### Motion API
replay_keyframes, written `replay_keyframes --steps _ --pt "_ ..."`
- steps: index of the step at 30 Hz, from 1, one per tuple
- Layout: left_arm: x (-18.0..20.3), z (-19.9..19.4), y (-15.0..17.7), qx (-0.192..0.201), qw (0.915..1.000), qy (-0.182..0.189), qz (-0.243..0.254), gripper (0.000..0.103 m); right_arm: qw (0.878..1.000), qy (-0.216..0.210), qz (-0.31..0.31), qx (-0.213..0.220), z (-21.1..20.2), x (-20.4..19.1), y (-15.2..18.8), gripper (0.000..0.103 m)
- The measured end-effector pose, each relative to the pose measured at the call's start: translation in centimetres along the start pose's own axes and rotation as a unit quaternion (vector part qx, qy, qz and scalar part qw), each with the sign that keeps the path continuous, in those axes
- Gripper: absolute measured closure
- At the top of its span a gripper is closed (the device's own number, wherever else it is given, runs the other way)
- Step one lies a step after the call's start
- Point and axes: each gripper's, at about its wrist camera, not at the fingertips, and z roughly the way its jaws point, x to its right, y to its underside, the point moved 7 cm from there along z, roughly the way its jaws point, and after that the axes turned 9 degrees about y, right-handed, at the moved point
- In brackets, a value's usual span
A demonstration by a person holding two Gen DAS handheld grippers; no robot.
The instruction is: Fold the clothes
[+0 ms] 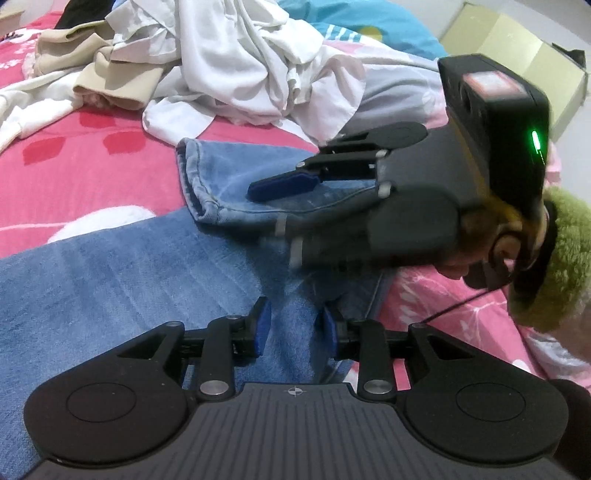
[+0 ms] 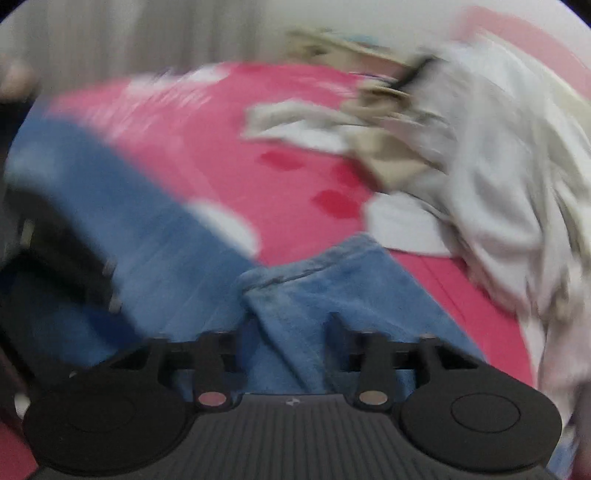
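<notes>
Blue jeans (image 1: 110,277) lie spread on the pink bedspread (image 1: 74,155). At the bottom of the left wrist view, a raised ridge of denim fills the gap between the blue pads of my left gripper (image 1: 294,326), which looks shut on it. My right gripper (image 1: 275,218) comes in from the right. It holds one jeans leg near its hemmed cuff (image 1: 207,177), with one finger above the cloth and one below. The right wrist view is blurred. There the cuff (image 2: 314,266) lies just ahead of my right gripper (image 2: 286,332), denim runs between its fingers, and the left gripper (image 2: 66,258) is a dark shape at the left.
A heap of white clothes (image 1: 251,62) and a beige garment (image 1: 110,81) lie at the far side of the bed. A light blue cover (image 1: 369,22) and a cardboard box (image 1: 517,55) are behind them. A hand in a fluffy green sleeve (image 1: 561,258) holds the right gripper.
</notes>
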Motion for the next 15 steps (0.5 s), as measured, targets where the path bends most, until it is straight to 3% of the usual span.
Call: replay_keyframes --steps 2,3,4,6,8,10,13,15 --pt "-0.1 -0.1 0.0 0.000 1.0000 0.005 -0.002 0.073 0.996 0.022 0.084 0.027 -1.4 2.6 0.4 0.100" --pt "-0.1 -0.1 0.0 -0.001 1.0000 0.006 0.000 0.073 0.991 0.033 0.126 0.041 -2.2 4.0 0.6 0.100" --pt "0.0 -0.2 0.0 -0.001 1.0000 0.005 0.004 0.073 0.982 0.047 0.174 0.060 -3.1 5.9 1.1 0.100" --pt "0.2 -0.3 0.0 -0.003 0.9999 0.001 0.013 0.073 0.953 0.071 0.280 0.096 -5.7 10.1 2.6 0.100" --pt "0.6 -0.4 0.0 -0.006 0.9995 -0.004 0.030 0.073 0.907 0.094 0.390 0.126 -7.5 14.6 5.5 0.100" --pt "1.0 -0.4 0.1 -0.010 0.9986 -0.010 0.051 0.071 0.852 0.123 0.493 0.125 -8.5 18.6 10.1 0.100" --pt "1.6 -0.2 0.3 -0.016 0.9958 -0.024 0.087 0.071 0.759 0.150 0.623 0.113 -8.9 22.7 17.0 0.100" --pt "1.8 -0.1 0.3 -0.018 0.9942 -0.033 0.101 0.072 0.711 0.154 0.678 0.105 -8.9 23.8 20.6 0.100"
